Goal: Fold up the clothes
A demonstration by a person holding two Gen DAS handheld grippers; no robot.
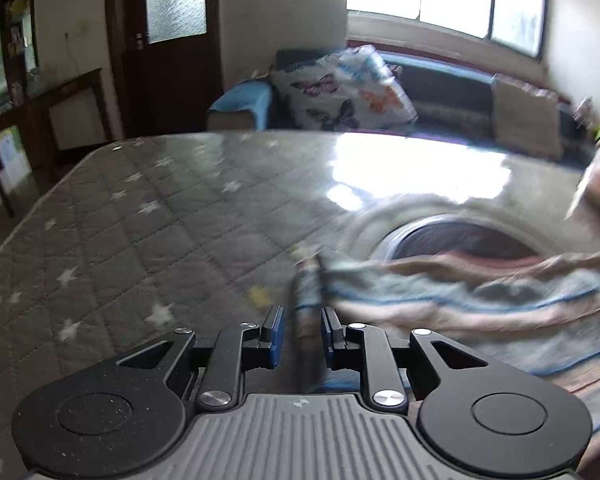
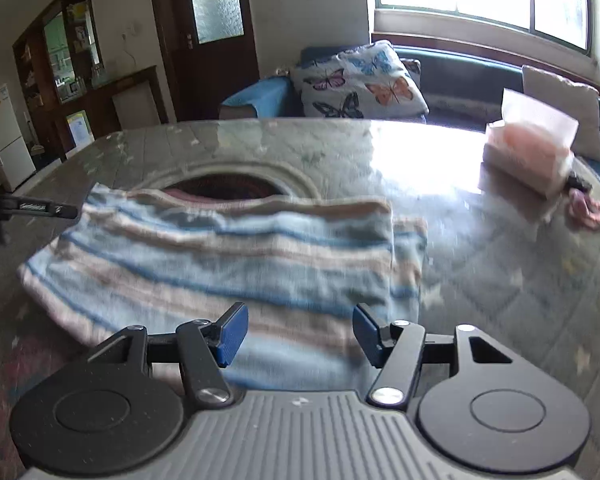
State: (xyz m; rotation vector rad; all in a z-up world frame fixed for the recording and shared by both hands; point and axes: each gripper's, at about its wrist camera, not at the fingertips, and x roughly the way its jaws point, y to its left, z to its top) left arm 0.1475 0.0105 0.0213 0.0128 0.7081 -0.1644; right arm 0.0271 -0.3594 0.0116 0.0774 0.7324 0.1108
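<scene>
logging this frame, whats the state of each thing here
left tool: part open, a blurred fabric edge between its fingers, grip unclear
right tool: open, holding nothing
striped cloth: folded over, flat on the table
tissue box: upright, a tissue sticking up
door: shut

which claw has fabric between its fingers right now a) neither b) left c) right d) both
b: in the left wrist view a bunched edge of the striped cloth runs between the narrowly spaced fingers of the left claw, while the right claw stands wide open above the cloth.
</scene>
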